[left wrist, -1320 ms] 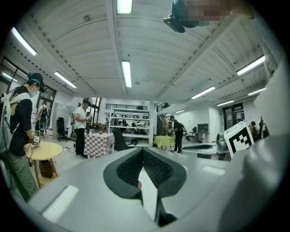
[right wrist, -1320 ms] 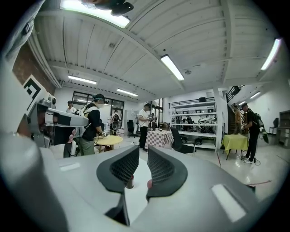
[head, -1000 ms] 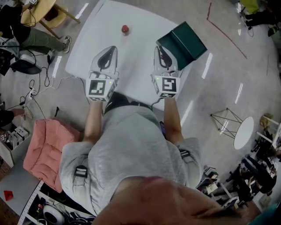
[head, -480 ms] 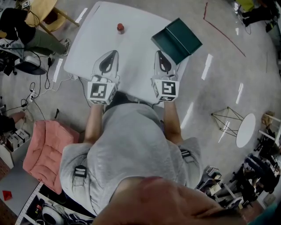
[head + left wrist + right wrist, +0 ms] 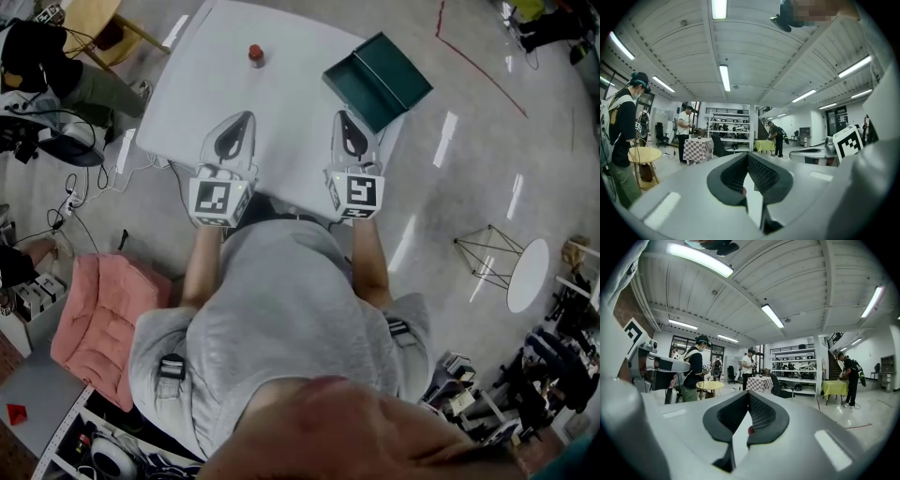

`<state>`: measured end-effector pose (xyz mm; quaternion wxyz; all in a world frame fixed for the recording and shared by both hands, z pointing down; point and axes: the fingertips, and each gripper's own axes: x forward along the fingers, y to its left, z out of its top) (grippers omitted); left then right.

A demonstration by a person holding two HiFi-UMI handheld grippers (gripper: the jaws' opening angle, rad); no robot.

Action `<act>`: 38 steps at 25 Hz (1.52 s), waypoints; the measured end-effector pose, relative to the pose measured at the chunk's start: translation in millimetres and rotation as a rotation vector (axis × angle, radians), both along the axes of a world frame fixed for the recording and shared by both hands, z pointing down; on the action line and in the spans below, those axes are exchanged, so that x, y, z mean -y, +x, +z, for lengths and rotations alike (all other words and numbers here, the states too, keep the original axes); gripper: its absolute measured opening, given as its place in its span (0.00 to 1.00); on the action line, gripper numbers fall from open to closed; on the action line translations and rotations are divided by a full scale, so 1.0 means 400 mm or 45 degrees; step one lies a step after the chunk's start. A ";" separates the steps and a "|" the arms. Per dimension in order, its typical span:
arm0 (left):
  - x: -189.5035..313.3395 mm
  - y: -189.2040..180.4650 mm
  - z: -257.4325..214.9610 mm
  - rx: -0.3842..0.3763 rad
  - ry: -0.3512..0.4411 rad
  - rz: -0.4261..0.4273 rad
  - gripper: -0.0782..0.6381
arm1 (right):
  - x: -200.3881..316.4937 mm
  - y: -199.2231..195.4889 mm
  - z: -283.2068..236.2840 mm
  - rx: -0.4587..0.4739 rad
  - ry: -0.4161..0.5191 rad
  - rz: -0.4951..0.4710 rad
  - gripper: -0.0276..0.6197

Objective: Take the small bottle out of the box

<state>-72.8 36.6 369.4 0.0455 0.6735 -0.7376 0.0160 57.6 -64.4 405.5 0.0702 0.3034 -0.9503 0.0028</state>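
In the head view a small red bottle (image 5: 253,54) stands on the white table (image 5: 291,103) at its far left, outside the dark green box (image 5: 378,80). The box lies open at the table's far right corner. My left gripper (image 5: 240,118) is over the table's near part, shut, with nothing between its jaws, well short of the bottle. My right gripper (image 5: 345,116) is level with it, just short of the box's near corner, shut and empty. The left gripper view shows the left gripper (image 5: 747,155) with jaws together; the right gripper view shows the same for the right gripper (image 5: 749,393).
A person sits by a round wooden table (image 5: 89,23) at the far left. Cables (image 5: 70,187) trail on the floor left of the white table. A pink cushion (image 5: 98,314) lies near my left side. A wire stand (image 5: 483,258) and a small round white table (image 5: 528,274) are at the right.
Both grippers have drawn back a little toward the table's near edge, away from the bottle and the box. The right gripper's tips have come together.
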 end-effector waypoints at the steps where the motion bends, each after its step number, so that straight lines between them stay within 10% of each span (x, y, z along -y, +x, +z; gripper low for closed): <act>1: 0.001 0.004 -0.001 0.000 0.002 0.005 0.13 | 0.000 0.002 0.000 -0.001 0.000 0.000 0.05; 38: 0.018 0.017 0.008 0.001 -0.004 -0.006 0.13 | 0.017 0.016 0.006 -0.009 0.004 -0.010 0.05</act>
